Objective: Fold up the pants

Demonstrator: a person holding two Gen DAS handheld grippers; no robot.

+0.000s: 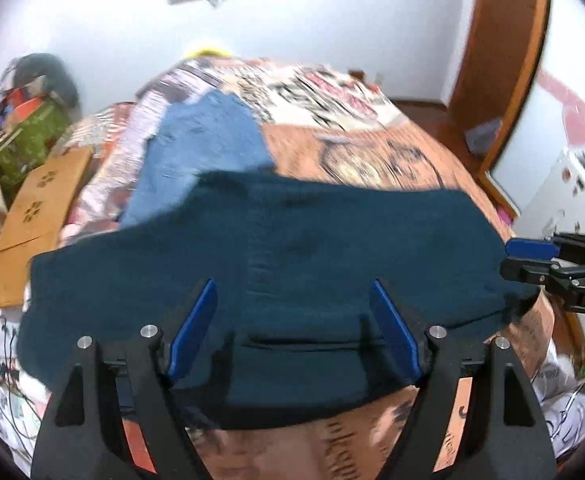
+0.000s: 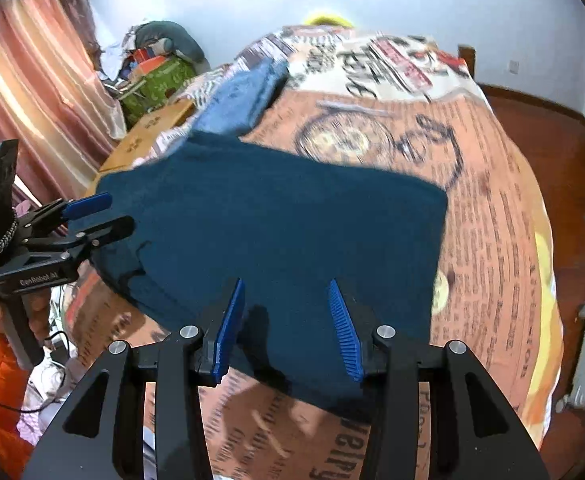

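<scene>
Two handheld grippers hover over the dark teal knit pants [image 1: 292, 248], which lie folded flat on the orange printed bedspread [image 1: 372, 152] of the bed. We see the left gripper [image 1: 292, 328] from its own camera with its blue-padded jaws spread wide, well apart from each other, above the near edge of the pants; nothing is clamped between them. In the right wrist view the same gripper appears at the left edge of the garment, its jaws parted with one blue pad above the fabric edge, and we cannot tell whether it touches the cloth. We see the right gripper [image 2: 288, 328] with its jaws moderately parted, narrower than the left pair, over the near right portion of the pants and gripping nothing. A lighter blue folded garment [image 2: 244, 96] lies just beyond the pants, its near edge touching or tucked under them.
</scene>
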